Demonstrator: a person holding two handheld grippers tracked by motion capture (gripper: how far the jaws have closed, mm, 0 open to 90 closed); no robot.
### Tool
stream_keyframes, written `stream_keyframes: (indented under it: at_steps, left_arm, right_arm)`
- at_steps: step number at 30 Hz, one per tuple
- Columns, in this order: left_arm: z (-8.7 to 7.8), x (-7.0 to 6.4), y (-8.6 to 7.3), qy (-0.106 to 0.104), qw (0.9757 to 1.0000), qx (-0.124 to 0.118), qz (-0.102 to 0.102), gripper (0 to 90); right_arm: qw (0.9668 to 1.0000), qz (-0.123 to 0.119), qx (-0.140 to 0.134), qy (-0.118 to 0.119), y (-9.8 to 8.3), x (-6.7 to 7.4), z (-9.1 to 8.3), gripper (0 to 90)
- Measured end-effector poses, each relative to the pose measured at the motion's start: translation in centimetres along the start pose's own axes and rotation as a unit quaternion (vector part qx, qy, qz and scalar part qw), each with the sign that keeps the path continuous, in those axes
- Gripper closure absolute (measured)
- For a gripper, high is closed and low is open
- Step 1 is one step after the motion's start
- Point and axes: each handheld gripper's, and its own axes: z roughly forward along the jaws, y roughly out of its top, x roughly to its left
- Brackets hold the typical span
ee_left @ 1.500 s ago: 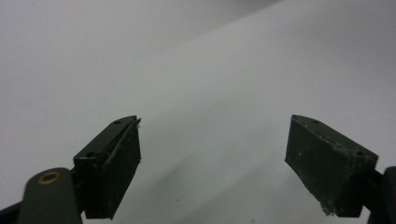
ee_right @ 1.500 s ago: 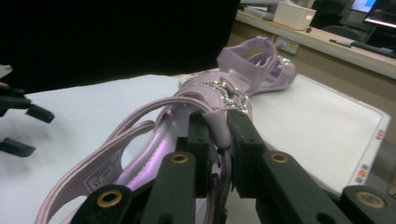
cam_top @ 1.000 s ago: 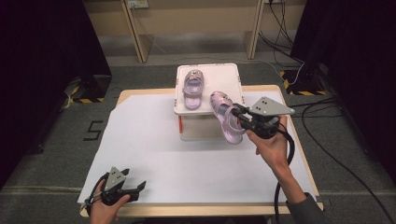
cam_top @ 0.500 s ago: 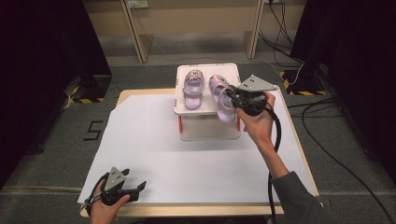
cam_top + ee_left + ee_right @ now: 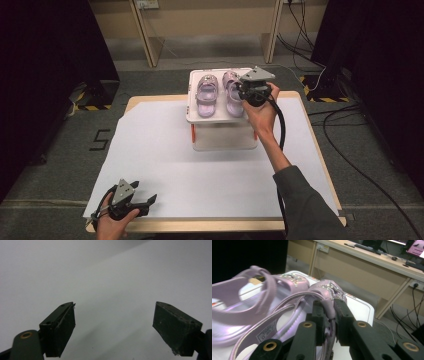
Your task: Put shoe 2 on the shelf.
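Setting the second purple sandal (image 5: 233, 93) on the white box lid (image 5: 192, 116)
Right gripper (image 5: 248, 91), clamped on its strap, should lower it flat beside the first sandal (image 5: 205, 94) before releasing; left gripper (image 5: 145, 202) stands apart.

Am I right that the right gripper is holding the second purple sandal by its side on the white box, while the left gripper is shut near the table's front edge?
Nearly: the left gripper is open, as the left gripper view shows. The right gripper does clamp the second purple sandal by its side on the white box.

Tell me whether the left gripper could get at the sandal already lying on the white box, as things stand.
Probably yes: the left gripper is open and holds nothing, bare white sheet lies between, and the left sandal sits uncovered on the box, though far across the table.
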Motion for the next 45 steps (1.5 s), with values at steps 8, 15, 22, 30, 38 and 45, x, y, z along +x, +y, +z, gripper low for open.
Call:
stream_keyframes:
  at_steps: [8,15,22,30,38,45]
  left_arm:
    - [0.0,0.0,0.0,-0.002,1.0,-0.001,0.001,17.4]
    - [0.0,0.0,0.0,-0.002,1.0,-0.001,0.0,17.4]
    - [0.0,0.0,0.0,-0.003,1.0,-0.002,0.001,17.4]
    - [0.0,0.0,0.0,-0.003,1.0,-0.002,0.001,17.4]
    - [0.0,-0.1,0.0,-0.003,1.0,-0.002,0.002,17.4]
    - [0.0,-0.1,0.0,-0.002,1.0,-0.001,0.001,17.4]
  right_arm:
    - [0.9998,-0.007,0.015,-0.014,0.3,-0.1,1.9,80.3]
    - [0.9995,-0.015,0.022,-0.017,0.3,0.2,2.7,79.9]
    - [0.9993,-0.016,0.03,-0.014,0.3,0.4,3.2,78.5]
    - [0.9989,-0.026,0.038,-0.009,0.4,1.0,3.6,74.8]
    - [0.9995,-0.009,0.029,0.0,0.6,0.8,3.0,55.4]
    - [0.9999,-0.001,0.004,0.013,1.3,0.6,1.2,50.2]
